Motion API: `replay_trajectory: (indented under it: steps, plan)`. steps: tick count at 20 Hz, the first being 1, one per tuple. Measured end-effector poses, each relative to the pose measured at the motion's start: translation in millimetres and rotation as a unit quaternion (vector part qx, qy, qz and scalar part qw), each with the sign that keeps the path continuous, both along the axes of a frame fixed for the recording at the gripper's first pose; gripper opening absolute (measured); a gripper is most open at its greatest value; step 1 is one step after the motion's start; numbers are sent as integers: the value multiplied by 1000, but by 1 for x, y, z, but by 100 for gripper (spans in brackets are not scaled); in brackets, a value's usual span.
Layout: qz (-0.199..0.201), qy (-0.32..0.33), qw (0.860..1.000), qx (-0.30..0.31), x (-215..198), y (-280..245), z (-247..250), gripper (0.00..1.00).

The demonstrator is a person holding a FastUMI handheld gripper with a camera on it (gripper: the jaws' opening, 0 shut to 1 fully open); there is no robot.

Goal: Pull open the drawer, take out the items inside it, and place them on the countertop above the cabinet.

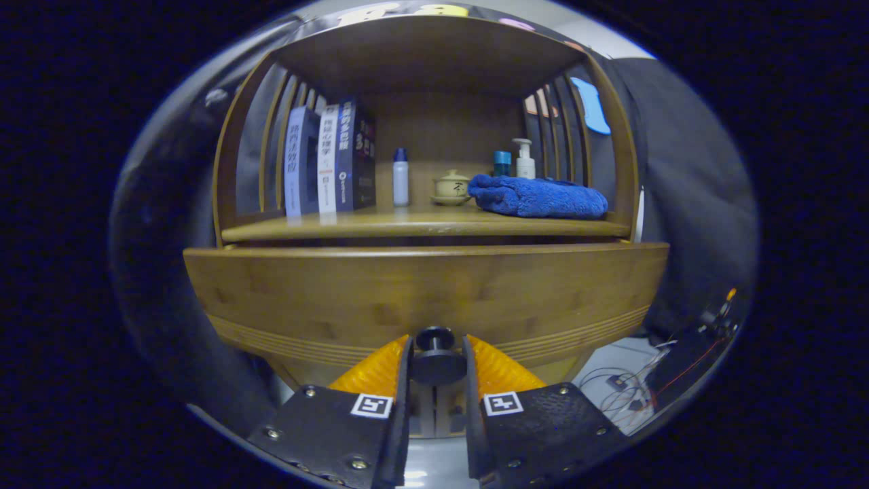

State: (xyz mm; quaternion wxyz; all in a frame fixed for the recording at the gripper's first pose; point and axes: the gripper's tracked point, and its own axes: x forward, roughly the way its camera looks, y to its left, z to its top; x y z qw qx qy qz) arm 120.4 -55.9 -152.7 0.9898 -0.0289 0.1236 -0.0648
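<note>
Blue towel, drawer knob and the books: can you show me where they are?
Blue towel (540, 197), gripper view, middle of its folded top.
Drawer knob (436, 358), gripper view, round front, between the fingers.
Books (329, 163), gripper view, spines.

The gripper (436, 353) points straight forward, level, with its two fingers side by side and almost parallel. One finger (400, 370) stands at the left and the other at the right, with a narrow gap between them. Both fingers press on the small dark round knob (435, 356) of the wooden drawer front (421, 292), one on each side of it. Each finger has a flat base plate with screws and a small square marker.
</note>
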Motion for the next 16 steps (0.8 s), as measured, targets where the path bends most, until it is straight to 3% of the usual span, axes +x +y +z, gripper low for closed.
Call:
replay_trajectory:
  steps: [1, 11, 16]
  plan:
    - [1, 11, 1000, -5, 1, 1, -2, 30]
    - [-3, 14, 999, 34, -95, 5, -2, 29]
    - [-4, 13, 999, 51, -120, 4, -10, 29]
